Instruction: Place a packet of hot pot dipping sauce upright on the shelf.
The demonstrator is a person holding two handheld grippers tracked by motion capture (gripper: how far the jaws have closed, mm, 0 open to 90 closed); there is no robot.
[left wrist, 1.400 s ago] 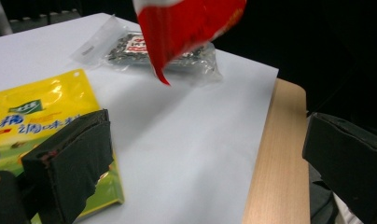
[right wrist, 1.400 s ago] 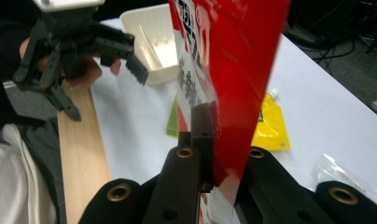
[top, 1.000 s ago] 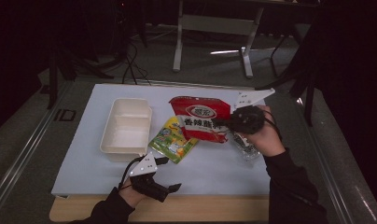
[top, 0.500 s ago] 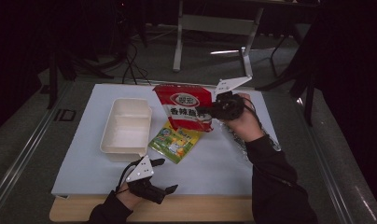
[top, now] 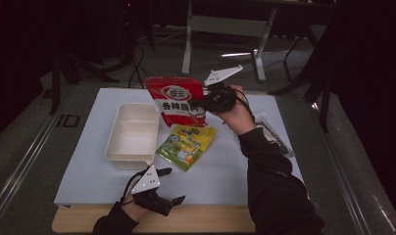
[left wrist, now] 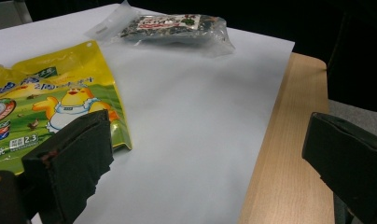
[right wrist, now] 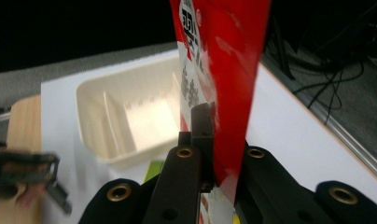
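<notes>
A white sheet (top: 225, 171) is covering the light wooden table (top: 210, 226), and everything is lying on it. To the left of the raised right gripper (top: 206, 103), and lower, a cream plastic two-compartment tray (top: 132, 134) is sitting with both compartments empty; in the right gripper view that tray (right wrist: 126, 121) is lying beyond and below the jaws. The right gripper is clamping a red foil snack bag with white lettering (top: 176, 100) by its edge, its jaws pressed tight on the foil, and in its own view the bag (right wrist: 224, 70) is rising upright from between them. The bag is hanging clear of the sheet, above the tray's far right corner.

Just below the right gripper, a yellow snack pouch with a cartoon chick (top: 186, 146) is lying flat beside the tray. To the gripper's right, past the sleeve, a clear packet of dark dried contents (top: 274, 134) is resting near the sheet's edge. The left gripper (top: 169, 186) is waiting at the near edge, jaws spread wide and holding nothing, the yellow pouch just ahead of it.

The step in hand appears to be carrying the red bag toward the tray. The next move probably calls for bringing it over a compartment, lowering it and then releasing, watching that the tall bag does not catch the rim.
</notes>
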